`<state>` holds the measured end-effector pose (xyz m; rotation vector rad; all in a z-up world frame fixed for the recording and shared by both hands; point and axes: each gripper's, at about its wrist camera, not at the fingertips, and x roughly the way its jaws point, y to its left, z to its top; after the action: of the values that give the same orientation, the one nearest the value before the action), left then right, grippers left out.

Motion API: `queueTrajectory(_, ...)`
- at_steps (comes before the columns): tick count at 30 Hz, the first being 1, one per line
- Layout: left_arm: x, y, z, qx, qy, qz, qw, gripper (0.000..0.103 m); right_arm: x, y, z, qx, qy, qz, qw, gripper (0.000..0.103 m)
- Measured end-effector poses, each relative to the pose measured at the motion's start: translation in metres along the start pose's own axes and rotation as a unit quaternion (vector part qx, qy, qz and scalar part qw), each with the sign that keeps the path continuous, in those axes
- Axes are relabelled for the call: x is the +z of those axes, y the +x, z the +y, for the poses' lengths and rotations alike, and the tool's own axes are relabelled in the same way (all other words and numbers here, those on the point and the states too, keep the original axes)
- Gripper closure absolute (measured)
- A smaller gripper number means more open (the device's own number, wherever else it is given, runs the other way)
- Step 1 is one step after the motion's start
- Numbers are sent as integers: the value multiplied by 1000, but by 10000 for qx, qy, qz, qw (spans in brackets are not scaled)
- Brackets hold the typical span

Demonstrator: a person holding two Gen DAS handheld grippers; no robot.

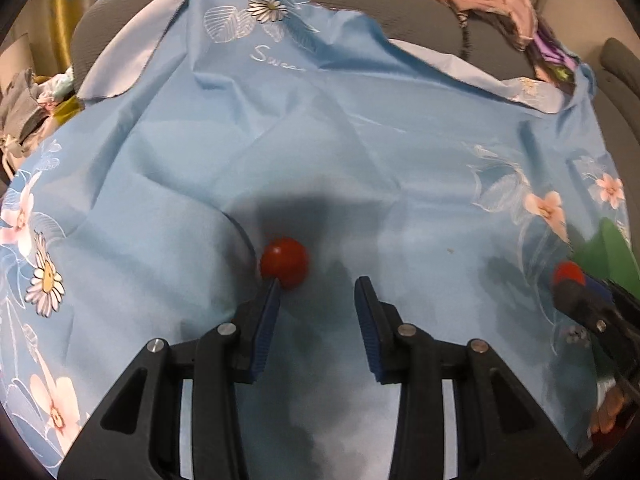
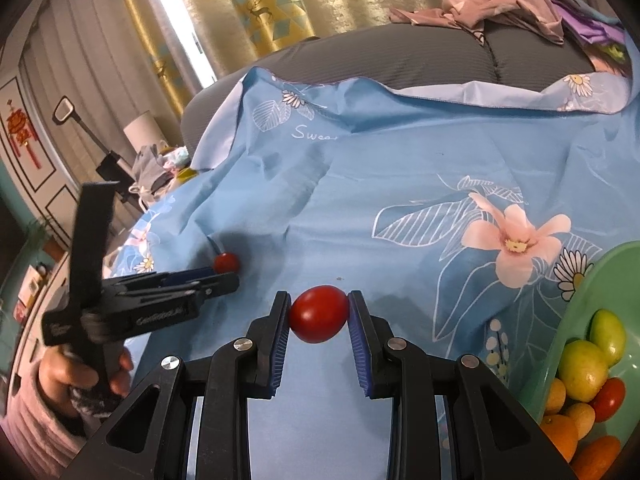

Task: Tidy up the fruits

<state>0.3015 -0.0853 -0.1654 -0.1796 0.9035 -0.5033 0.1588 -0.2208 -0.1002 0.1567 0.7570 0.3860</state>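
Fruit sorting takes place on a blue floral sheet (image 1: 320, 152) spread over a bed. In the left wrist view, the left claw (image 1: 318, 286) fills the lower middle of the frame with its jaws apart and nothing between them. A small red tomato (image 1: 285, 263) lies on the sheet just above the tip of the left-hand finger (image 1: 269, 320), seemingly touching that tip from outside the gap rather than sitting between the pads. At the right edge of this frame the right claw (image 1: 576, 284) shows from the side, with a red fruit at its tip and a sliver of green bowl behind it.

In the right wrist view, the right claw (image 2: 319, 308) sits at lower centre, its blue pads pressed against both sides of a larger red tomato (image 2: 319, 314), which it holds clear above the sheet. The green bowl (image 2: 576, 320) occupies the lower right corner and holds several fruits: yellow-green lemons (image 2: 584, 364), another red tomato (image 2: 609, 398) and oranges (image 2: 560, 436). At the left of this frame the left claw appears side-on, pointing toward the small tomato on the sheet, gripped from below by a person's hand (image 2: 68, 376) in a pink sleeve. Grey cushions, heaped clothing and gold curtains fill the upper background.
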Motion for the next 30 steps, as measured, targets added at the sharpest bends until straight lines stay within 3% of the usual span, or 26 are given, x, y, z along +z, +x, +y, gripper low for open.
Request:
queueTrajectory(7,15,15,6,286,-73,99,9995,65,0,2,0,37,1,-4,10000,72)
queueTrajectory(12,20,27,-1,581,184,255,9978,66,0,3,-1,77,34,-5,10000,72)
queueTrajectory(20,18,30,-2,499,322,416,9974,74,0,2,-3,99,78,-28,9999,72)
queueTrajectory(30,15,17,-6,319,298,344,9985,75,-1,-5,-2,19,73,-122,9999,72)
